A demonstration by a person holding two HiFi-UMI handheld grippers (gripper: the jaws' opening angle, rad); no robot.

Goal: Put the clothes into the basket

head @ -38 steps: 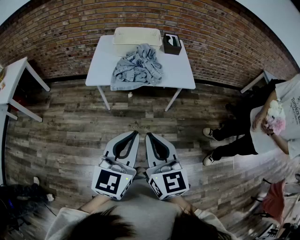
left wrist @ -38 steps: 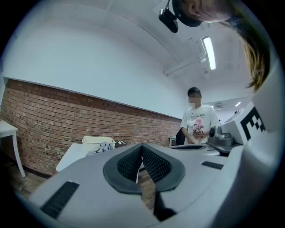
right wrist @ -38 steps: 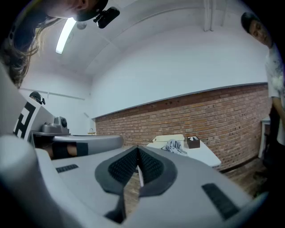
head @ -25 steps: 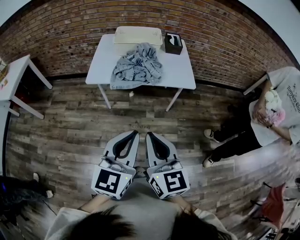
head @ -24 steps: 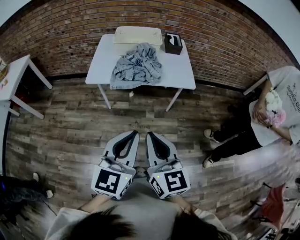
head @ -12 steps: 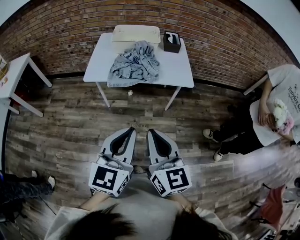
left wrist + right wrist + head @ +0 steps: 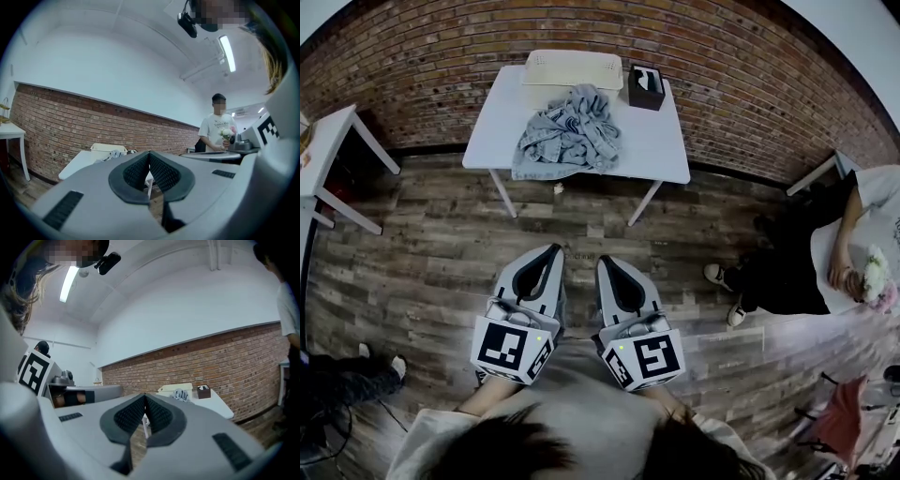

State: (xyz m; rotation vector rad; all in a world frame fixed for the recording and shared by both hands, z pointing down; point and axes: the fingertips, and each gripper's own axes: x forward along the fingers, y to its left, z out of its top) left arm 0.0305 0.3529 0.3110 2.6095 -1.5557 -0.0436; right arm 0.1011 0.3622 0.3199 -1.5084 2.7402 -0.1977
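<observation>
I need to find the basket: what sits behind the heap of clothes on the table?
A white basket stands behind the clothes, against the brick wall, with a dark box beside it. Its front edge is partly covered.

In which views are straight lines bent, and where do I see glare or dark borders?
Head view: strong fisheye, the brick wall bows into an arc, yet the clothes stay sharp. Left gripper view: a round black border, and the ceiling lamp burns out to white. Right gripper view: the same black border; the table is small but clear.
</observation>
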